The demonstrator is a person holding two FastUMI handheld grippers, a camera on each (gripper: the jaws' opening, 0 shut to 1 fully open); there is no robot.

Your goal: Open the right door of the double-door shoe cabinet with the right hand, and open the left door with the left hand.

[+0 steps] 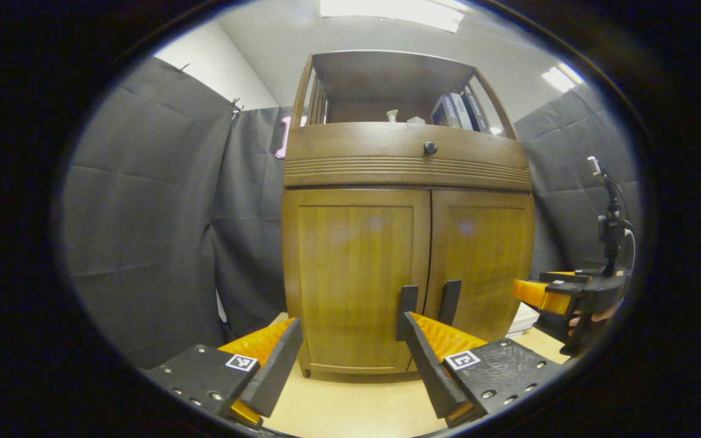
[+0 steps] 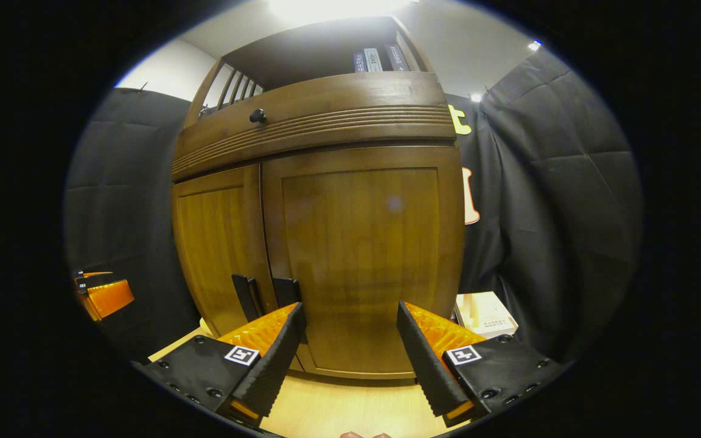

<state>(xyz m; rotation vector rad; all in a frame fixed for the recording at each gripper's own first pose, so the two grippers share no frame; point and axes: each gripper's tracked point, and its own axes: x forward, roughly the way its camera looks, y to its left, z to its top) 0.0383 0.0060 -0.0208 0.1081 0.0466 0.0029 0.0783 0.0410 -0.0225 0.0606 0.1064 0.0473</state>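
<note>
While both doors of the shoe cabinet (image 1: 408, 213) sit flush and closed, neither gripper touches anything. In the left gripper view, the left gripper (image 1: 350, 347) hangs low in front of the cabinet with its fingers spread wide apart, nothing between them. It faces the left door (image 1: 353, 274), near that door's lower part. The left door's handle (image 1: 408, 311), a dark upright bar, stands at the door's inner edge, just beside the matching handle (image 1: 449, 302) of the right door (image 1: 484, 261). One finger of the left gripper overlaps the left handle in the picture; contact cannot be told.

In the right gripper view, the right gripper (image 2: 350, 340) likewise stands with fingers wide apart and empty, facing the lower half of the right door (image 2: 359, 255). The two handles (image 2: 265, 295) sit to the left of its fingers, close to one fingertip. The left door (image 2: 216, 243) is seen at an angle beyond them.

Above the doors runs a drawer front with a round dark knob (image 1: 429, 148). An open shelf on top holds several books (image 1: 460, 111). The cabinet stands on a pale wooden floor (image 1: 350, 407). A pale box (image 2: 484, 313) lies on the floor just beside the cabinet's right side, against the black cloth wall (image 2: 557, 213). The right gripper, held by a hand, also appears at the far right of the left gripper view (image 1: 545, 295), well apart from the right door.
</note>
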